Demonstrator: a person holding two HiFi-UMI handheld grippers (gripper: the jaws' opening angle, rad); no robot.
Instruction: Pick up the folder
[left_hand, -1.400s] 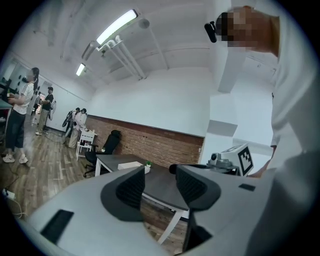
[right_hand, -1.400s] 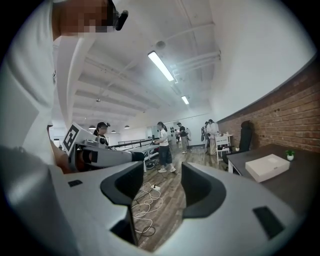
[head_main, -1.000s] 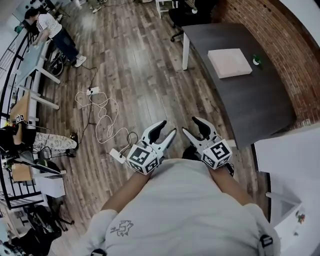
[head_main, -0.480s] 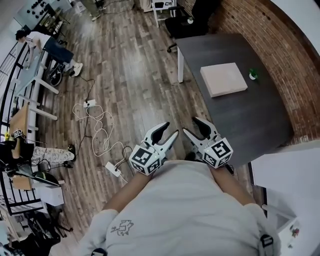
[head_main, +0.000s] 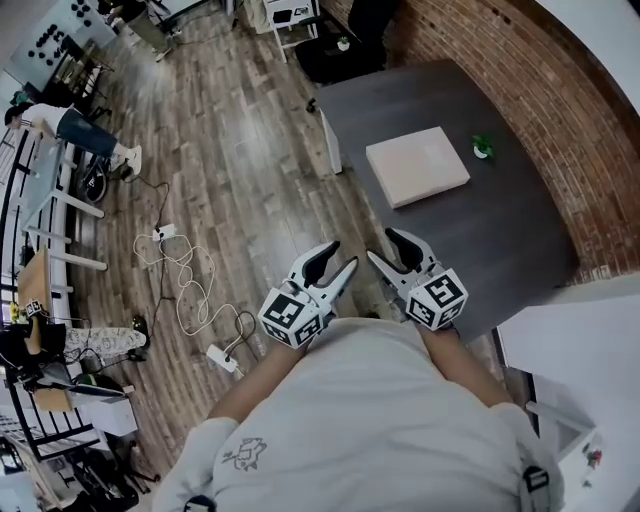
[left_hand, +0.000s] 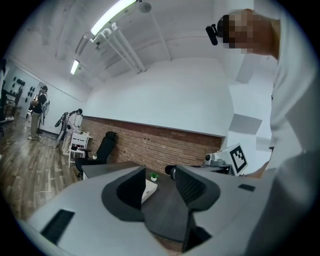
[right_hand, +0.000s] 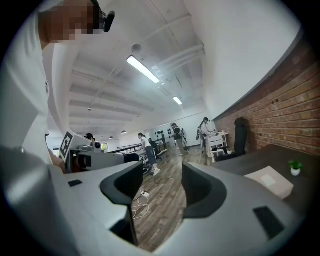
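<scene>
The folder (head_main: 417, 166) is a pale, flat rectangle lying on a dark grey table (head_main: 500, 230), well ahead of both grippers. My left gripper (head_main: 340, 254) and right gripper (head_main: 381, 245) are held side by side close to my body, near the table's front corner. Both point level and stand open with nothing between the jaws. In the left gripper view the folder (left_hand: 150, 189) shows in the gap of the left gripper (left_hand: 159, 182). In the right gripper view the folder (right_hand: 270, 182) lies to the right of the right gripper (right_hand: 162, 187).
A small green plant in a white pot (head_main: 483, 148) stands just right of the folder. A brick wall (head_main: 560, 90) runs behind the table. A black office chair (head_main: 340, 55) sits at the table's far end. Cables and a power strip (head_main: 185, 270) lie on the wood floor at left. A white unit (head_main: 570, 340) stands at right.
The table and folder have drawn nearer and slid left in the head view as I walk toward them. Both grippers keep their pose and stay open.
</scene>
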